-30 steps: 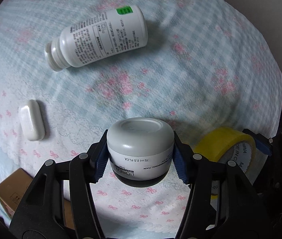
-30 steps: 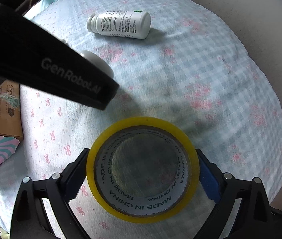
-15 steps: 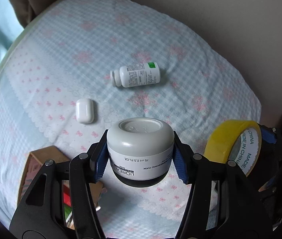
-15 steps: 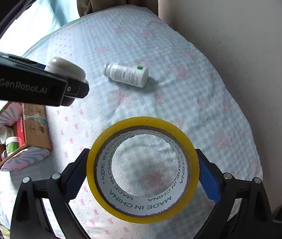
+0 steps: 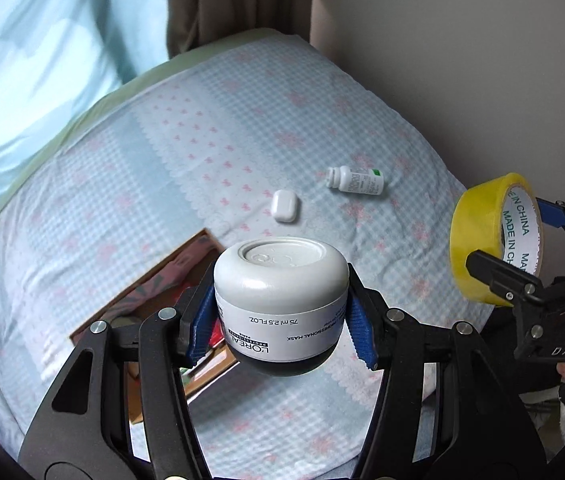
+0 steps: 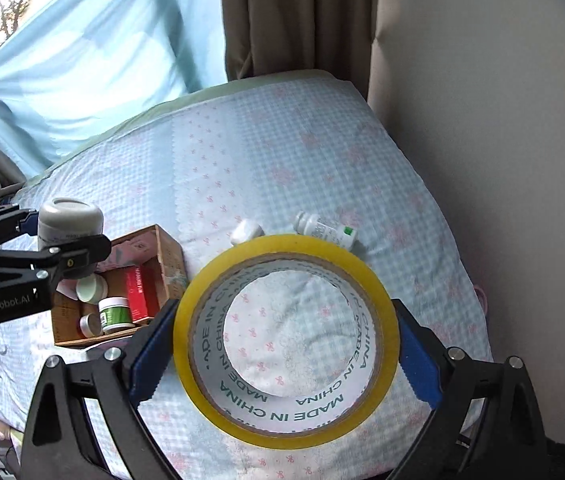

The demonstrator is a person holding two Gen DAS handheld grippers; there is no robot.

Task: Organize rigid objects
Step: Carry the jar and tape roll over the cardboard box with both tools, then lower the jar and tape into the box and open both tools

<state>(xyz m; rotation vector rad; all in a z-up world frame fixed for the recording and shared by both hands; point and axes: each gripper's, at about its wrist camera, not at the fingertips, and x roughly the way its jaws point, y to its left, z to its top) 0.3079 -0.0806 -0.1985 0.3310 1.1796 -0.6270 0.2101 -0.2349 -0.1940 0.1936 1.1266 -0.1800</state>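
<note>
Both grippers have lifted high off the checked bedspread [image 5: 210,152], the left gripper [image 5: 282,312] clenched on the white round plastic jar [image 5: 282,280], the right gripper [image 6: 286,344] grasping the yellow tape roll [image 6: 286,344], with the open cardboard box [image 6: 170,256] now visible at nine o'clock, likely their destination.

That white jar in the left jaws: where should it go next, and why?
Probably down into the cardboard box. The left gripper holds the jar above it, and similar small jars already sit inside. The right gripper holds the tape roll.

Home bedroom, bed [image 6: 322,152] in patterned bedspread, brown curtain [image 6: 294,16], window
</note>
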